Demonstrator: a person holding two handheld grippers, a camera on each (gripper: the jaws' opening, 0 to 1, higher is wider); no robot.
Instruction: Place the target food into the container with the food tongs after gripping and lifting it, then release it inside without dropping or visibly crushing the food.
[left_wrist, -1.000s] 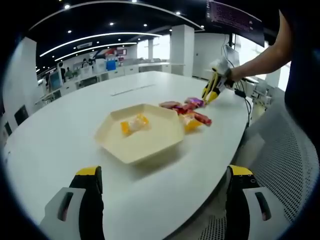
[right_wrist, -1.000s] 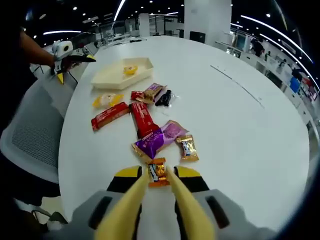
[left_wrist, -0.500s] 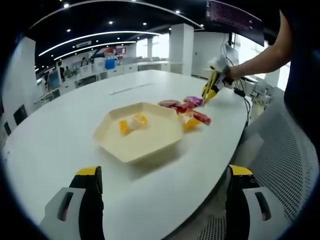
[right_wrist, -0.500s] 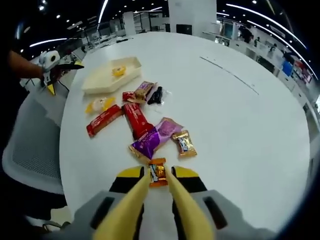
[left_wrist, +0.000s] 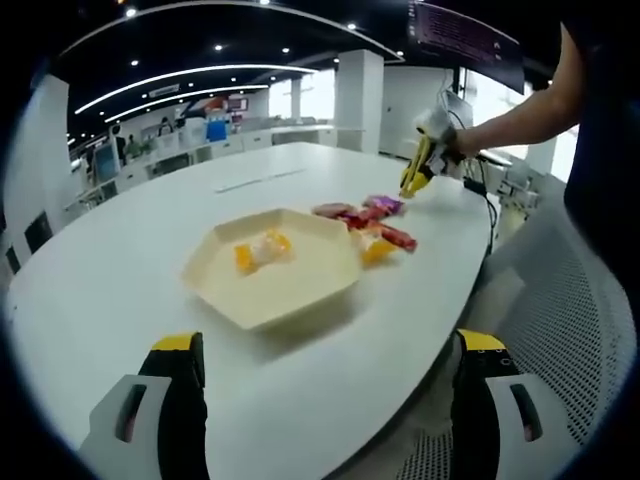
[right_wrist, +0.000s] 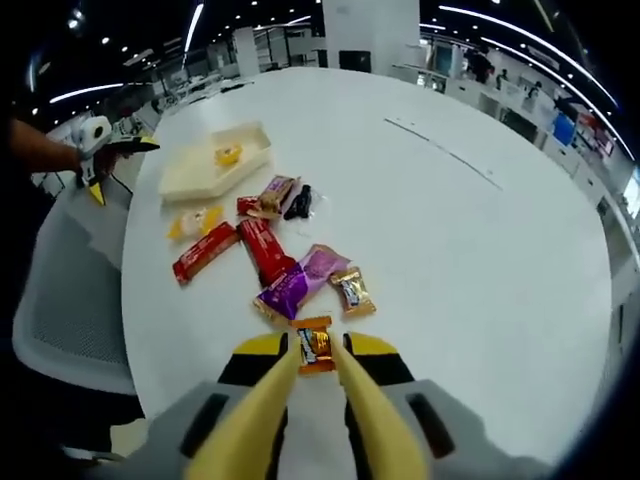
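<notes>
My right gripper (right_wrist: 313, 352) is shut on yellow food tongs (right_wrist: 262, 400), and the tong tips pinch a small orange wrapped candy (right_wrist: 315, 343) held above the white table (right_wrist: 480, 260). The cream hexagonal tray (right_wrist: 210, 172) lies far off at the upper left with a yellow-wrapped sweet (right_wrist: 228, 155) in it. In the left gripper view the tray (left_wrist: 290, 300) sits just ahead of my open, empty left gripper (left_wrist: 330, 400). The right gripper (left_wrist: 425, 160) hangs above the snack pile (left_wrist: 375, 222) beyond the tray.
Between tongs and tray lie loose snacks: a purple packet (right_wrist: 300, 285), a gold candy (right_wrist: 350, 290), red bars (right_wrist: 265, 250), a yellow sweet (right_wrist: 195, 222) and a dark wrapper (right_wrist: 298, 200). A mesh chair (right_wrist: 70, 300) stands by the table's left edge. The left gripper (right_wrist: 100, 150) hovers near the tray.
The right gripper has risen with the orange candy still in the tongs, so the table looks farther away. The left gripper has hardly moved.
</notes>
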